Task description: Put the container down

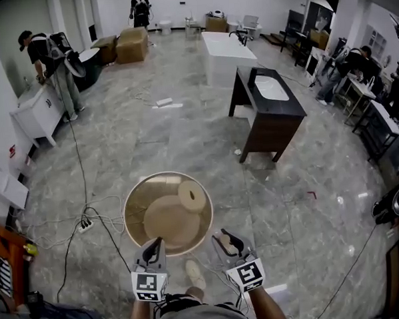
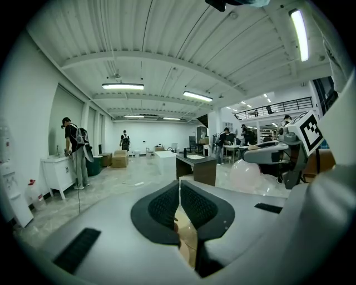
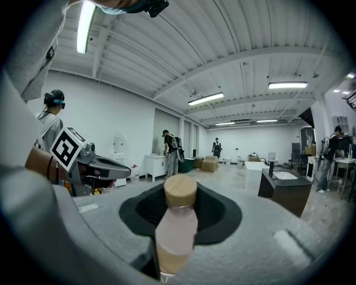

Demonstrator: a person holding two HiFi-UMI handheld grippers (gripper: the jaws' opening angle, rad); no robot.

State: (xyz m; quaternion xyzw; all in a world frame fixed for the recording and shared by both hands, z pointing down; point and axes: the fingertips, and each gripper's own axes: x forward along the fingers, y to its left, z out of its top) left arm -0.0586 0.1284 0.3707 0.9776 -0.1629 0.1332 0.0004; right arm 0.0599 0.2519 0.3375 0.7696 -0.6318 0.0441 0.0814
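Round tan container (image 1: 137,212) (open-topped)

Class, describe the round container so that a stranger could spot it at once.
Over the grey marble floor, just ahead of the left gripper that grips its rim, hangs the container. Round, tan and open-topped, it stands out among boxy cabinets and cartons.

The container (image 1: 168,214) hangs over the floor (image 1: 185,136) between two hand-held grippers. The left hand-held gripper (image 1: 153,244) clamps its near rim. The right hand-held gripper (image 1: 228,241) is just right of that rim, with a bottle (image 3: 175,228) between its jaws. A disc (image 1: 166,220) and a roll (image 1: 191,196) lie inside the container. Beyond, to the right, stands a sink cabinet (image 1: 270,115). A power strip (image 1: 85,226) lies on the floor to the left.
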